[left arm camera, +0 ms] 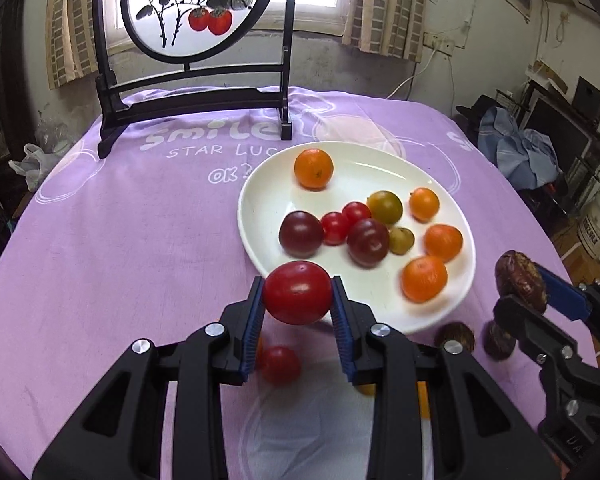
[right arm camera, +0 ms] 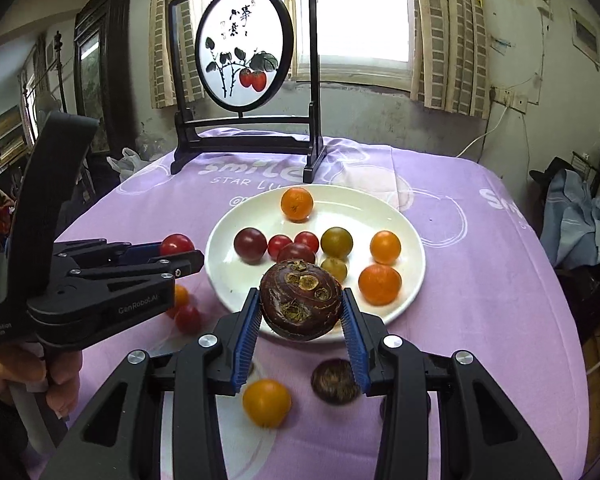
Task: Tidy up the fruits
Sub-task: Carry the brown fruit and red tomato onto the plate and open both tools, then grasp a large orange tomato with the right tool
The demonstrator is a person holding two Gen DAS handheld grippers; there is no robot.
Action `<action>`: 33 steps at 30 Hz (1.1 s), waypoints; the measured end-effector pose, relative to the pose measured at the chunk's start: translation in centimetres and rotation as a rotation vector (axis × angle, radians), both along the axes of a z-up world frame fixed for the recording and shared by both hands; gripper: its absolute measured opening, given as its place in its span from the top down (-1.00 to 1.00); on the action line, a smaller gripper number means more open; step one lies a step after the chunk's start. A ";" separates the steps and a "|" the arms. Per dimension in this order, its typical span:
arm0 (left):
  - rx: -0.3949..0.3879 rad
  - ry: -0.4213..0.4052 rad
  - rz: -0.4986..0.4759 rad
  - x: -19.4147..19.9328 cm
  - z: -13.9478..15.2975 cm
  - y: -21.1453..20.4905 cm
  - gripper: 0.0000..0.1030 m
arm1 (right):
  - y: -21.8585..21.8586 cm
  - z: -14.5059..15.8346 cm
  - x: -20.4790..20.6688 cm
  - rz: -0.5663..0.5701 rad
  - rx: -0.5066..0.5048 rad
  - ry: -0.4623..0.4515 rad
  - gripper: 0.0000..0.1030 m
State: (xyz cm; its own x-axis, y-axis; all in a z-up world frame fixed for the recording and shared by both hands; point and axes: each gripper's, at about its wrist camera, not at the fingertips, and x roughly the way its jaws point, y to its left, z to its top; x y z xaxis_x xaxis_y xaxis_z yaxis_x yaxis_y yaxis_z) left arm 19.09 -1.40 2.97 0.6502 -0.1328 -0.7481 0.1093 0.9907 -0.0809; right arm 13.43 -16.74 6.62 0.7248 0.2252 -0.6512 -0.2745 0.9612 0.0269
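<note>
A white plate [left arm camera: 260, 200] [right arm camera: 412, 240] on the purple tablecloth holds several fruits: oranges, red and dark tomatoes, greenish ones. My left gripper [left arm camera: 298, 300] is shut on a red tomato [left arm camera: 297, 293] just above the plate's near rim; it also shows in the right wrist view [right arm camera: 176, 254], left of the plate. My right gripper [right arm camera: 300, 312] is shut on a dark brown water chestnut [right arm camera: 300, 300] over the plate's near edge; it shows in the left wrist view [left arm camera: 520, 280] at the right. Loose fruits lie in front of the plate: a red tomato [left arm camera: 280, 364], an orange tomato [right arm camera: 266, 402], brown chestnuts [right arm camera: 334, 380] [left arm camera: 456, 336].
A black-framed round painted screen [left arm camera: 188, 92] [right arm camera: 244, 128] stands at the table's back, behind the plate. Two small tomatoes [right arm camera: 184, 312] lie left of the plate under the left gripper. The table edge drops off at right, with clutter and clothes [left arm camera: 528, 152] beyond.
</note>
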 end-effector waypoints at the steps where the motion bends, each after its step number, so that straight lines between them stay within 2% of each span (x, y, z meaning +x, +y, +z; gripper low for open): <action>1: 0.004 0.008 0.004 0.6 -0.2 -0.1 0.39 | 0.2 -0.3 0.9 0.001 -0.001 0.004 0.21; 8: 0.043 0.068 0.022 4.3 -2.8 -0.8 0.38 | 1.0 -3.5 4.8 0.007 -0.006 0.090 0.21; 11: 0.071 0.044 0.029 5.0 -3.1 -1.3 0.38 | 0.8 -4.3 5.6 0.011 0.010 0.122 0.20; 12: 0.065 0.051 0.026 5.3 -3.2 -1.5 0.29 | 0.7 -4.5 5.8 0.012 0.022 0.123 0.12; 15: 0.025 0.036 0.060 5.5 -2.8 -1.4 -0.34 | 0.0 -4.5 6.0 -0.011 0.059 0.108 -0.26; 20: 0.047 -0.023 0.061 4.0 -1.5 -1.2 -0.40 | -1.0 -4.0 5.1 -0.022 0.093 0.093 -0.26; 22: 0.040 -0.039 0.071 3.1 -1.1 -0.6 -0.56 | -1.0 -3.6 4.7 -0.018 0.094 0.090 -0.26; 25: 0.023 -0.063 0.111 1.4 -0.8 1.0 -0.62 | -1.2 -3.2 3.7 -0.019 0.092 0.080 -0.26; 33: 0.016 -0.025 0.153 -1.7 -2.1 3.4 -0.75 | -1.4 -3.0 0.2 -0.011 0.078 0.063 -0.32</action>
